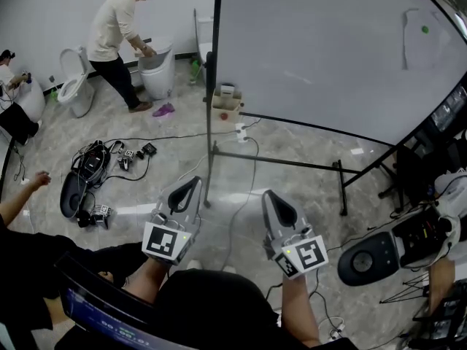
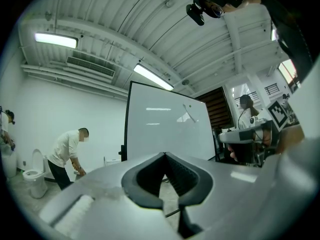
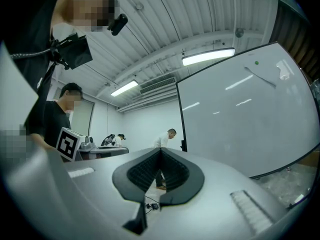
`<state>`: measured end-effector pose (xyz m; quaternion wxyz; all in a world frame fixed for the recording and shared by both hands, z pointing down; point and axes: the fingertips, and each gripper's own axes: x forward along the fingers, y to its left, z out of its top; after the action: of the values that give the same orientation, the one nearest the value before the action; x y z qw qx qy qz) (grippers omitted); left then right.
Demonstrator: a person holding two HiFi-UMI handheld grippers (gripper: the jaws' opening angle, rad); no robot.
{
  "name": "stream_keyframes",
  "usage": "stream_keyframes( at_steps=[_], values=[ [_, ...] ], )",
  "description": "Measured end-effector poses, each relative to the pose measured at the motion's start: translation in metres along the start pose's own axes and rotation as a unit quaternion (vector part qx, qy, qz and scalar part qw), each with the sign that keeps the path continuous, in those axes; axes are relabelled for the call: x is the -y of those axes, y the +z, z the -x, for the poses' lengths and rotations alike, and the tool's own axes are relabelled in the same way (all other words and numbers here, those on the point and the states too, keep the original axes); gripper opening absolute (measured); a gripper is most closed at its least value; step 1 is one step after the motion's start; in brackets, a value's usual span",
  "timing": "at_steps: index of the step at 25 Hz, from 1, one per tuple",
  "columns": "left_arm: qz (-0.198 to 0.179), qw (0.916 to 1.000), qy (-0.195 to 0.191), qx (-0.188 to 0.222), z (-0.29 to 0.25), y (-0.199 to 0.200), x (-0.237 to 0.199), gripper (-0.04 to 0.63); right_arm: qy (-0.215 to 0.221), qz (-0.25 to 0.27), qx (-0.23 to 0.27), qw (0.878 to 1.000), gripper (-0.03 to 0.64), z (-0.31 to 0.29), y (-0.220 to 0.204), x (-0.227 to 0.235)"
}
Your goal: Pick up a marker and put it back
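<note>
**A:** While both claws hang low in front of the operator, nothing's in play yet. Left gripper point(image 1: 191, 184) pinched closed on air, right gripper point(image 1: 272, 197) the same, tips meeting, empty.

**B:** And the marker?

**A:** Can't pick one out for certain. A thin stroke point(image 1: 405, 42) high on the whiteboard point(image 1: 321, 57), beside a green dot point(image 1: 424, 29), may be it; too small to tell.

**B:** So the job is the reach.

**A:** I'd say so. Lift one claw, spread its jaws early, and come at the barrel squarely across, not end-on, so it doesn't skid along the board.

**B:** Room to move?

**A:** Bare floor straight ahead. Watch the stand's floor bar point(image 1: 292, 163) and the white cable point(image 1: 255, 168) crossing it. There's a cable heap point(image 1: 91, 168) on the left and black gear point(image 1: 365, 261) crowding the right. Far back, a person point(image 1: 117, 28) bends over a toilet point(image 1: 157, 71), well clear.
</note>
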<state>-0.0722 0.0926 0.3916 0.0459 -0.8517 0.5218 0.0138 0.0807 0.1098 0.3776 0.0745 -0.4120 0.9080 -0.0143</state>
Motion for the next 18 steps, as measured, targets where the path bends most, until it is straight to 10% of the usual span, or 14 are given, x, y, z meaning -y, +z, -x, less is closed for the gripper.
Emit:
stream_keyframes(
  at_steps=[18],
  values=[
    [0.001,0.9999,0.013,0.006,0.000,-0.002,0.044,0.005,0.018,0.001,-0.006,1.000,0.009,0.037,-0.004,0.017]
  ],
)
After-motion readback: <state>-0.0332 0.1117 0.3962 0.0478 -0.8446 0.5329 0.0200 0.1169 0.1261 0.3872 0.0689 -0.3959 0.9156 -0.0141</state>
